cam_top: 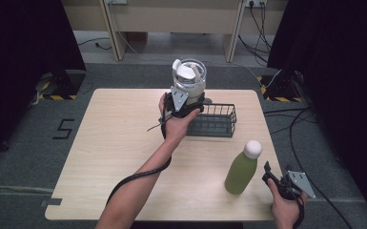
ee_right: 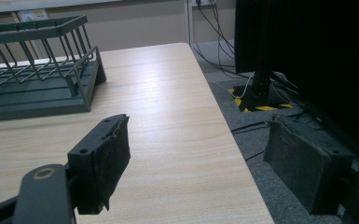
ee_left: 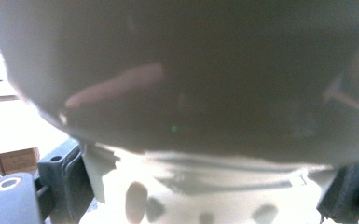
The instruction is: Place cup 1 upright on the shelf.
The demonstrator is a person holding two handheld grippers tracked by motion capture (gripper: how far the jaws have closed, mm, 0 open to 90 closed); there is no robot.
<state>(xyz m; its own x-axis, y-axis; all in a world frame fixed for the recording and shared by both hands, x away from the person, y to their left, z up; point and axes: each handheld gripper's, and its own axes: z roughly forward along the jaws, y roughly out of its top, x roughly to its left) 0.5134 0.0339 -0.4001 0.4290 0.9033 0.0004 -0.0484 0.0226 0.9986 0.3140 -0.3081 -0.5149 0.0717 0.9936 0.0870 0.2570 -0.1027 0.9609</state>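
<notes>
Clear jar [cam_top: 189,77] sits clamped in the left tongs [cam_top: 183,102], raised beside the rack [cam_top: 214,120] (probably for loading); right tongs [ee_right: 205,163] gape wide, idle.

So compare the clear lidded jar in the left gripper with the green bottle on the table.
The clear glass jar with a white lid is held up over the dark wire basket by the left gripper; the green bottle with a round white cap stands ungripped. The jar is squat and see-through, the bottle tall and opaque. Both are upright and white-topped.
</notes>
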